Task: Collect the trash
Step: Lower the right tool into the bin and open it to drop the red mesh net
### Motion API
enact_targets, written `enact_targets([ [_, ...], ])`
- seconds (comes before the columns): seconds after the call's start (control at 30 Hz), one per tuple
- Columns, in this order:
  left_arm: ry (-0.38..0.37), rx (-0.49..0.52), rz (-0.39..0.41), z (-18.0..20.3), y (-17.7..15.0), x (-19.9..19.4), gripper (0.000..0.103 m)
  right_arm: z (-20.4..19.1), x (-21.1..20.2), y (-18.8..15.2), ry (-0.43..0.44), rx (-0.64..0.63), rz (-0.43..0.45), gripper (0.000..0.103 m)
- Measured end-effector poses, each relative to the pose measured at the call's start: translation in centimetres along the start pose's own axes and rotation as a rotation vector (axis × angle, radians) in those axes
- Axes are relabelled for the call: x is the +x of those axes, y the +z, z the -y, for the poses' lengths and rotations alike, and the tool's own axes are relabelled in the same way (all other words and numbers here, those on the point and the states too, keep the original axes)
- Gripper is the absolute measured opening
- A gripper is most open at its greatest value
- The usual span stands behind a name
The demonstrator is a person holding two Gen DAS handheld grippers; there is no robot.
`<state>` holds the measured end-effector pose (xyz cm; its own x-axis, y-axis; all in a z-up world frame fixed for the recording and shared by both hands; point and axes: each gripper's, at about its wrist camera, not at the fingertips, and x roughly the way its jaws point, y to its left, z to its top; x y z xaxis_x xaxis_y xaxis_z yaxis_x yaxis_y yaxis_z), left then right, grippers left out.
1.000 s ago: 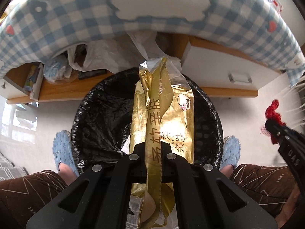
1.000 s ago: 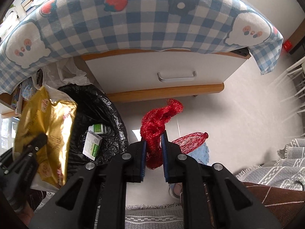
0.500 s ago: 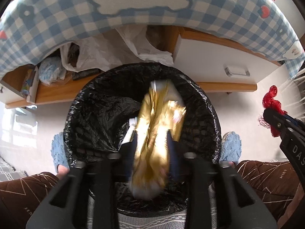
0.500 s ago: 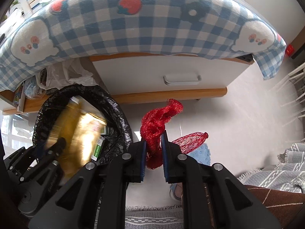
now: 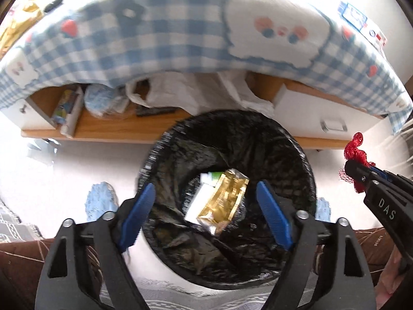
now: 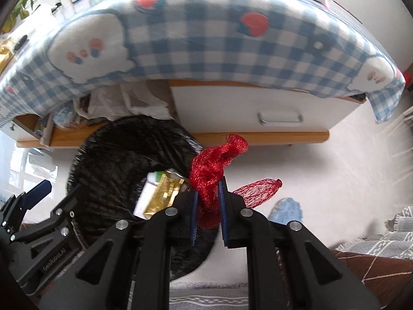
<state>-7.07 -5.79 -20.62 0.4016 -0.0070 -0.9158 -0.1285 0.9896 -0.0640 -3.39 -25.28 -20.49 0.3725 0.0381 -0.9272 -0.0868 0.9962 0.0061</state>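
Note:
A round bin with a black liner (image 5: 258, 139) stands on the floor below me. A gold foil wrapper (image 5: 224, 201) lies inside it beside a white and green box (image 5: 204, 196). My left gripper (image 5: 205, 193) is open and empty above the bin, its blue pads (image 5: 136, 214) wide apart. My right gripper (image 6: 208, 199) is shut on a red mesh net (image 6: 214, 165), right of the bin (image 6: 124, 144); it also shows at the right edge of the left wrist view (image 5: 361, 170). The gold wrapper (image 6: 165, 193) shows in the right wrist view too.
A low table with a blue checked cloth (image 5: 180, 31) stands behind the bin, with a white drawer (image 6: 273, 113) and an open shelf holding white plastic bags (image 5: 180, 93). Blue slippers (image 5: 99, 199) and my brown trousers (image 5: 15, 258) are beside the bin. A grey rug (image 6: 392, 232) lies right.
My left gripper opened and the gold wrapper dropped into the bin. The left gripper rose. My right gripper moved closer to the bin, still holding the red net.

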Motion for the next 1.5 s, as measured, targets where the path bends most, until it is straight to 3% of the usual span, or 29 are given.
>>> enact_targets([
  [0.2,0.018,-0.049,0.045,-3.4,0.0,-1.5,0.097,-3.0,-0.1,0.3,0.028,-0.036,0.015,0.013],
  [1.03,0.118,-0.106,0.014,-10.5,-0.1,-0.2,0.097,-9.2,3.7,-0.1,0.074,-0.115,-0.029,0.015],
  [1.27,0.127,-0.087,0.003,-10.4,-0.2,0.3,0.097,-9.9,3.9,-0.4,0.073,-0.143,-0.026,0.027],
  [1.5,0.127,-0.077,-0.014,-10.2,-0.4,0.9,0.097,-9.9,3.9,-0.6,0.072,-0.152,-0.02,0.051],
])
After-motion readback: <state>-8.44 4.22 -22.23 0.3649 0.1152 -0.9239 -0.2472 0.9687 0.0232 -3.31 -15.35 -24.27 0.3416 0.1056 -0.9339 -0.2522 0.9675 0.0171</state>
